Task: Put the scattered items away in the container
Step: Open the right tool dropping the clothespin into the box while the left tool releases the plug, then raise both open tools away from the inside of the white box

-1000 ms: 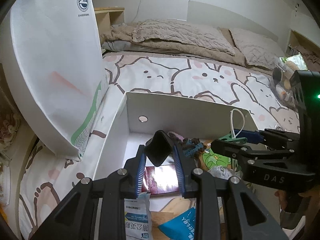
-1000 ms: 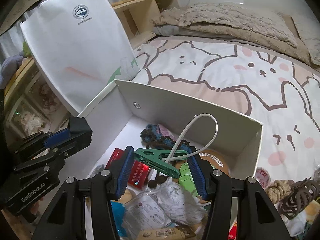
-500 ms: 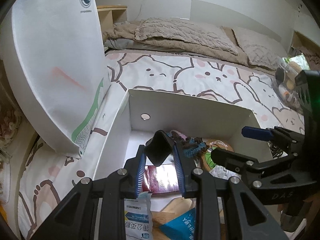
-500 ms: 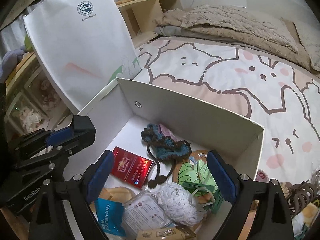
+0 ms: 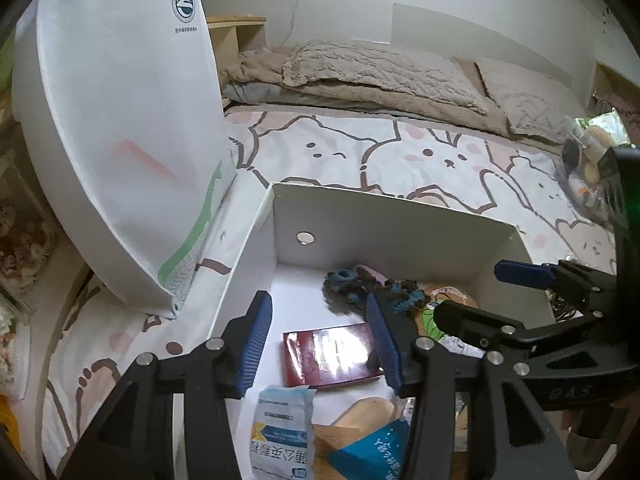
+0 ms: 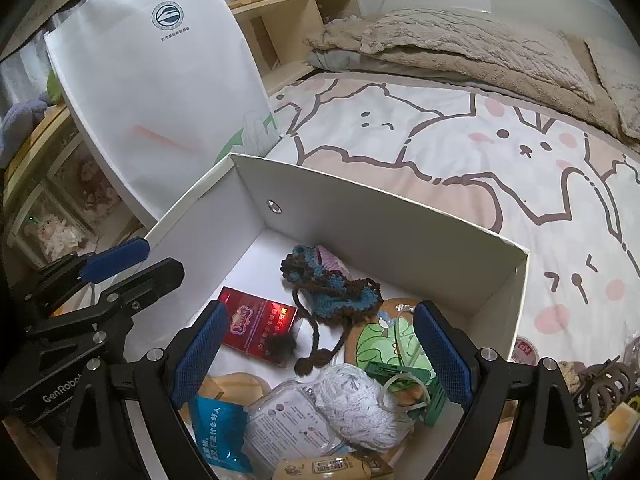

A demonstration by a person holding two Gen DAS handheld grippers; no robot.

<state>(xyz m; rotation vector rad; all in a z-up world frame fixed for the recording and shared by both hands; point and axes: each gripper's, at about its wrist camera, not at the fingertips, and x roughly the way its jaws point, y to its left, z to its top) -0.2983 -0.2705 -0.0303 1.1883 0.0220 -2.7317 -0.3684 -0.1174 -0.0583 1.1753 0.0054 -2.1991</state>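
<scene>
Opening over the white box (image 5: 400, 236), the left gripper (image 5: 318, 340) shows its 2 blue fingers (image 5: 256, 336) parting in the left wrist view, with nothing pinched between them. The black folded item they clamped half a second ago is gone from the gap; it cannot be picked out clearly among the box contents from here. Directly below the fingers lie a dark red packet (image 5: 332, 354) and, nearer the camera, a white sachet (image 5: 282, 424). Past the right fingertip sits the knitted blue-brown pouch (image 5: 360, 284). The box's left wall runs just outside the left finger, with the white tote bag (image 5: 120, 140) leaning close beyond it, so room on that side is tight; upward is free.

In the right wrist view, the right gripper (image 6: 324, 356) hangs with fingers (image 6: 200, 352) spread wide and empty. The green clip (image 6: 390, 372) with its white loop, pinched a second ago, now lies in the box just inside the right finger, against the green round card (image 6: 380, 344). Both drops look complete, so each hand is likely free to fetch more. To the right of the right finger, outside the box rim (image 6: 516, 312), a brown claw clip (image 6: 600, 384) and other small items wait on the bed (image 6: 440, 148). The rim stands between the fingers and those, so lifting clear first seems wise.
</scene>
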